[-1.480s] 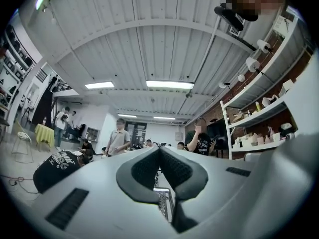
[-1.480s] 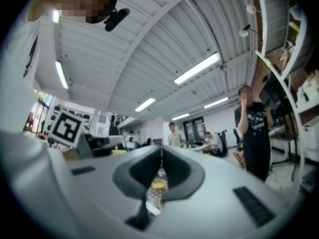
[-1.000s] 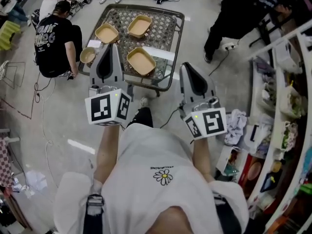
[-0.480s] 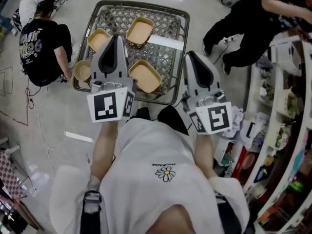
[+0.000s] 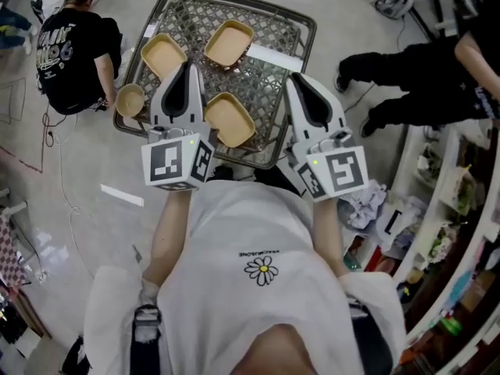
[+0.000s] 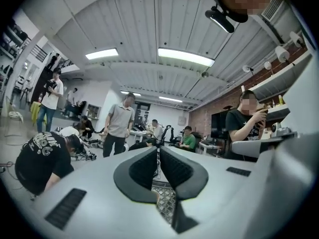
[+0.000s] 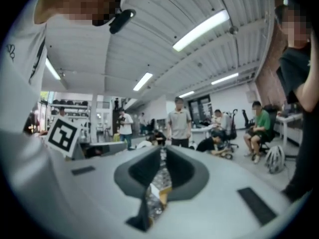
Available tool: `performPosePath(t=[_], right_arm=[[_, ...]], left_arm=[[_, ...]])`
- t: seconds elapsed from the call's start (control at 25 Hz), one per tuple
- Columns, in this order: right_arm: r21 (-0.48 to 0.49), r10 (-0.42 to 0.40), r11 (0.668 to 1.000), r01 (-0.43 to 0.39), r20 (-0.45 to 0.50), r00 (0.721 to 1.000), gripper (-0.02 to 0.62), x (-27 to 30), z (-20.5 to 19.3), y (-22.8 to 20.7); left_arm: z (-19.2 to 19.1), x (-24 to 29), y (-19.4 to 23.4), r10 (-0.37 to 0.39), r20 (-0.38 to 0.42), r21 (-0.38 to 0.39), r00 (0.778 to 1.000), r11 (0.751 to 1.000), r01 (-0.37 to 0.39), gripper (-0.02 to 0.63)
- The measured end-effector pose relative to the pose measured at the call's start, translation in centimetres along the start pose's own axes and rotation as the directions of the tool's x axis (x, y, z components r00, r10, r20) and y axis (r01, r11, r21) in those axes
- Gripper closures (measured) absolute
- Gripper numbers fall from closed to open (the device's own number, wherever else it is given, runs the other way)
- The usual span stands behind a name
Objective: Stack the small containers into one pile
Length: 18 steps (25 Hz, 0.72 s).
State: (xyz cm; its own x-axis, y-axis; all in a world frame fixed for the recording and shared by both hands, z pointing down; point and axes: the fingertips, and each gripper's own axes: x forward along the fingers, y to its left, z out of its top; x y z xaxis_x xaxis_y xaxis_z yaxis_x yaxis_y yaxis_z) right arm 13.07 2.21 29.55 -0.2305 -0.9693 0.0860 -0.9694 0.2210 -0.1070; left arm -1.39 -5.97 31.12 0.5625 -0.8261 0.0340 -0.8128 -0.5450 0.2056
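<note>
Both tongs are closed and empty: left gripper [image 5: 186,67] and right gripper [image 5: 294,78] hover over the lattice table's [image 5: 269,73] near edge. Unstacked on it lie the far-left container [image 5: 164,55], the far container [image 5: 228,43] and the near container [image 5: 229,119]. A round bowl [image 5: 130,100] sits at its left edge.

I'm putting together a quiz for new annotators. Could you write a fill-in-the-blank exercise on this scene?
1. The table holds ___ square containers.
2. The one ___ container sits at the table's left edge in the head view.
3. The left gripper and the right gripper both have their jaws ___, with nothing held.
4. No container is ___ on another yet.
Missing words: three; round; shut; stacked.
</note>
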Motion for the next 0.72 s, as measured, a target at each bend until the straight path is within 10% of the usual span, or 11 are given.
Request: performPosePath(t=[0.16, 0.4, 0.72], right_arm=[[0.022, 0.071, 0.997, -0.071, -0.004, 0.997, 0.557, 0.6, -0.2, -0.2], [0.075, 0.188, 0.980, -0.183, -0.064, 0.980, 0.442, 3.0, -1.7, 0.8], [0.092, 0.249, 0.968, -0.232, -0.274, 0.929, 0.441, 5.4, -9.8, 1.6]], left_arm=[[-1.4, -1.1, 0.4, 0.061, -0.027, -0.058, 0.998, 0.996, -0.062, 0.574], [-2.9, -1.3, 0.9, 0.052, -0.036, -0.083, 0.998, 0.995, -0.055, 0.402], [-14.1, -3.0, 2.3, 0.135, -0.295, -0.127, 0.946, 0.976, -0.179, 0.394]])
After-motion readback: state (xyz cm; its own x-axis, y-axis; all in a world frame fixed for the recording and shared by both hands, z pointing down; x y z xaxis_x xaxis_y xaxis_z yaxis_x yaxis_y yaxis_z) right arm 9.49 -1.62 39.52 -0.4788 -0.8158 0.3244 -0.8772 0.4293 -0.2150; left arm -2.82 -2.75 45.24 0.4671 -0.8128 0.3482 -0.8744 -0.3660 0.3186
